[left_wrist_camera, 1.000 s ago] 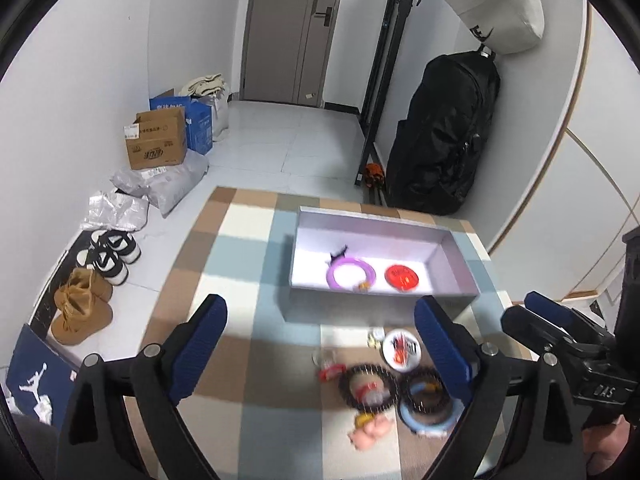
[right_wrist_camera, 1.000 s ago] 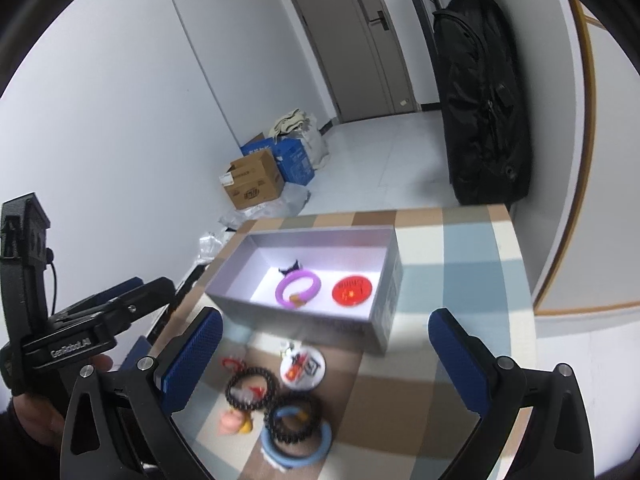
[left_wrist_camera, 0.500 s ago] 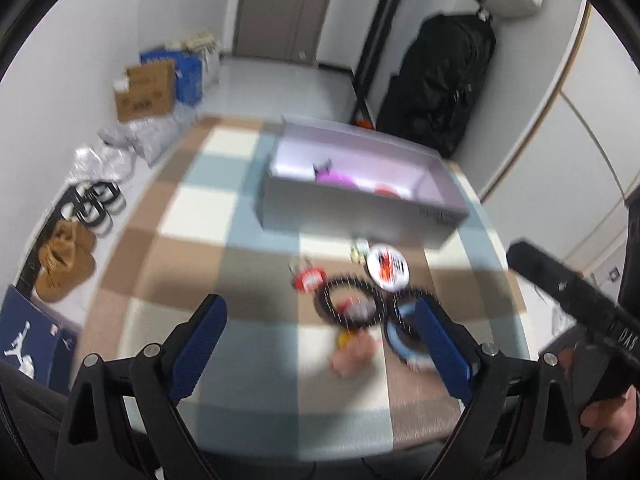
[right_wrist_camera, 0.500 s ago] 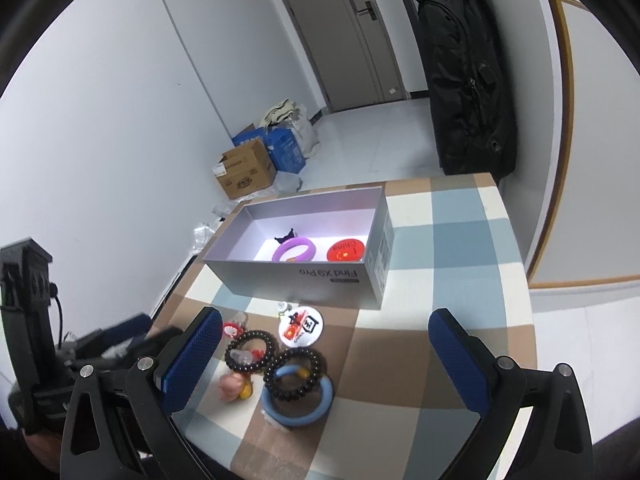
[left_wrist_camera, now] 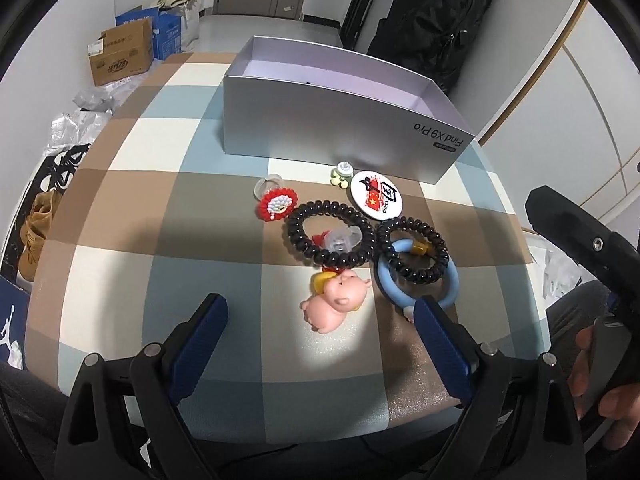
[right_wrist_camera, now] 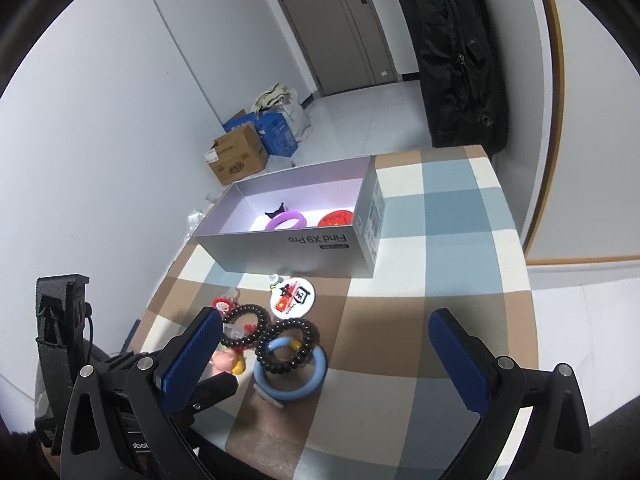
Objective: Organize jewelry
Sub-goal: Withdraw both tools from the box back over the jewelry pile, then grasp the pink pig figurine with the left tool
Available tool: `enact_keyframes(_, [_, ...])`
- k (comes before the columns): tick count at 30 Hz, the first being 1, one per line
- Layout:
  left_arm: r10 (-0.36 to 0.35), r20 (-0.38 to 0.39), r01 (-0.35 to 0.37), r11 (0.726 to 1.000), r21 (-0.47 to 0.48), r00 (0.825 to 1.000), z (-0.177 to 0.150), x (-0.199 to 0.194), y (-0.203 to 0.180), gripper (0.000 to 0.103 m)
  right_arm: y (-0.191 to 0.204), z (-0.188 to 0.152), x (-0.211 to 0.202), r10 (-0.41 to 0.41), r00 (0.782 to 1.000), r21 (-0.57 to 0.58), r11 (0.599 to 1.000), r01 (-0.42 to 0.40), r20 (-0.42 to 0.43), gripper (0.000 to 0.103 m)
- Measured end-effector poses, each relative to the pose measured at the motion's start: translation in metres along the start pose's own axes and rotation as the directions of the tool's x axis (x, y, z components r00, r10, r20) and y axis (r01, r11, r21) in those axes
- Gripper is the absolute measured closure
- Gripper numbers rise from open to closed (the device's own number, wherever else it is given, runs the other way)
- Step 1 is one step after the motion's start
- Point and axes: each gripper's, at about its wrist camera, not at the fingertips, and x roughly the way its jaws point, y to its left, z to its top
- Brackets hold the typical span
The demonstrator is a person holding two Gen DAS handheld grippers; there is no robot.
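Note:
On a checked tablecloth, jewelry lies in front of an open silver box (left_wrist_camera: 320, 120). My left gripper (left_wrist_camera: 320, 304) hangs low over the near edge, its jaws wide and closing, nothing pressed between them. A pink pig charm (left_wrist_camera: 336, 300) lies just past its fingertips. Beyond it lie two black bead bracelets (left_wrist_camera: 296, 236), a blue ring (left_wrist_camera: 452, 292), a white round badge (left_wrist_camera: 374, 198) and a red flower charm (left_wrist_camera: 278, 204). My right gripper (right_wrist_camera: 325, 316) is open and empty, above the blue ring (right_wrist_camera: 316, 376). Inside the box (right_wrist_camera: 288, 248) are a purple ring (right_wrist_camera: 286, 220) and a red badge (right_wrist_camera: 336, 218).
A black bag (right_wrist_camera: 456, 52) stands against the wall behind the table. Cardboard boxes (right_wrist_camera: 238, 156) and bags lie on the floor at the left, with shoes (left_wrist_camera: 38, 232) beside the table. A hand (left_wrist_camera: 600, 380) holds the right gripper's handle at the right.
My left gripper has sunk and tipped downward toward the loose jewelry, so the box's inside is now out of its sight. The right gripper has edged slightly nearer the table.

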Motion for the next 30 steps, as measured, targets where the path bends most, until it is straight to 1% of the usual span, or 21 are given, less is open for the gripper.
enact_keyframes(1, [-0.004,0.000,0.004,1.000,0.002,1.000,0.000,0.000,-0.001,0.017,-0.001,0.000,0.001,-0.001,1.000,0.003,1.000,0.001,-0.003,0.000])
enact_keyframes(3, [-0.011,0.000,0.011,1.000,0.007,1.000,0.000,-0.001,-0.003,0.020,-0.003,0.000,0.002,0.000,1.000,0.012,1.000,0.000,-0.007,0.000])
enact_keyframes(4, [-0.002,0.003,0.002,1.000,0.011,1.000,0.000,-0.001,-0.004,0.024,-0.003,0.000,0.002,0.000,1.000,0.015,1.000,0.000,-0.007,0.000])
enact_keyframes(6, [-0.001,0.001,0.001,1.000,0.016,1.000,0.000,-0.001,-0.005,0.027,-0.004,0.001,0.002,0.003,1.000,0.019,1.000,-0.003,-0.006,0.000])
enact_keyframes(7, [-0.008,0.002,0.008,1.000,0.016,1.000,0.000,-0.002,-0.006,0.031,-0.004,0.001,0.002,0.004,1.000,0.019,1.000,-0.004,-0.006,0.000])
enact_keyframes(9, [-0.005,0.000,0.005,1.000,0.023,1.000,0.002,0.000,-0.007,0.034,-0.003,0.001,0.003,0.004,1.000,0.018,1.000,-0.004,-0.009,0.000])
enact_keyframes(10, [-0.004,-0.001,0.004,1.000,0.028,1.000,0.002,0.000,-0.007,0.040,-0.002,0.000,0.004,0.001,1.000,0.014,1.000,-0.001,-0.012,0.000])
enact_keyframes(12, [0.004,0.000,-0.004,0.999,0.041,1.000,0.002,0.000,-0.008,0.045,0.000,0.000,0.008,-0.002,1.000,0.005,1.000,0.003,-0.024,0.000])
enact_keyframes(13, [0.006,-0.001,-0.006,0.999,0.047,1.000,0.002,0.000,-0.009,0.051,0.000,0.000,0.009,-0.001,1.000,0.004,1.000,0.001,-0.028,0.000])
enact_keyframes(14, [0.006,-0.004,-0.005,0.999,0.054,1.000,0.002,0.000,-0.010,0.062,0.001,-0.001,0.009,0.001,1.000,0.006,1.000,0.000,-0.029,0.000])
enact_keyframes(15, [0.013,-0.007,-0.012,0.998,0.065,1.000,0.002,0.000,-0.011,0.068,0.001,-0.001,0.009,0.002,1.000,0.007,1.000,-0.002,-0.029,0.000])
enact_keyframes(16, [0.022,-0.010,-0.021,0.996,0.081,1.000,0.001,0.001,-0.012,0.078,0.001,-0.001,0.009,0.001,1.000,0.005,1.000,0.000,-0.029,0.000])
enact_keyframes(18, [0.021,-0.014,-0.019,0.994,0.111,1.000,0.001,0.001,-0.015,0.077,0.000,0.000,0.009,-0.004,1.000,0.006,1.000,0.004,-0.029,0.000])
enact_keyframes(21, [0.002,-0.024,0.001,0.993,0.116,1.000,0.000,0.001,-0.016,0.078,-0.002,-0.001,0.012,-0.004,0.999,0.023,1.000,0.005,-0.042,0.000])
enact_keyframes(27, [-0.031,-0.051,0.035,0.995,0.094,0.998,-0.001,-0.002,-0.012,0.078,-0.007,-0.001,0.012,-0.016,0.999,0.045,0.999,0.018,-0.043,0.000])
enact_keyframes(30, [-0.053,-0.057,0.057,0.996,0.068,0.997,-0.001,-0.005,-0.008,0.078,-0.009,-0.001,0.012,-0.026,0.999,0.049,0.998,0.028,-0.046,0.000])
